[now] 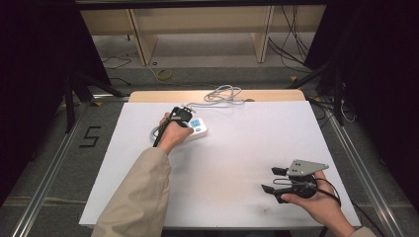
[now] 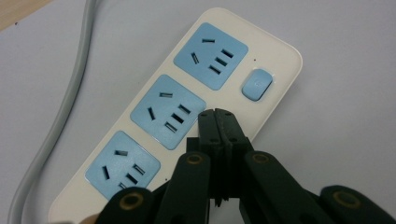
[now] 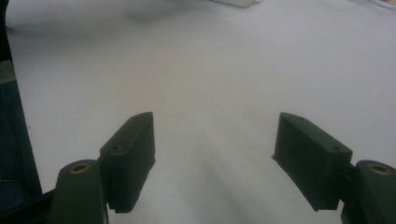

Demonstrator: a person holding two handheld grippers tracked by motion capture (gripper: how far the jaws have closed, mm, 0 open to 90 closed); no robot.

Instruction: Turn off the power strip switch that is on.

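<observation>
The left gripper [image 2: 218, 116], jaws together, hovered over the power strip [image 2: 154, 140], apparently aiming for its switch [image 2: 256, 84]. The right gripper [image 3: 215, 161] idled, jaws apart.

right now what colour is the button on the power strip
Light blue, like the socket faces, on the cream power strip. The button shows best in the left gripper view.

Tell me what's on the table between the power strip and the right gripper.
Nothing: in the high view, the stretch of white table between the power strip and the right gripper is bare.
</observation>
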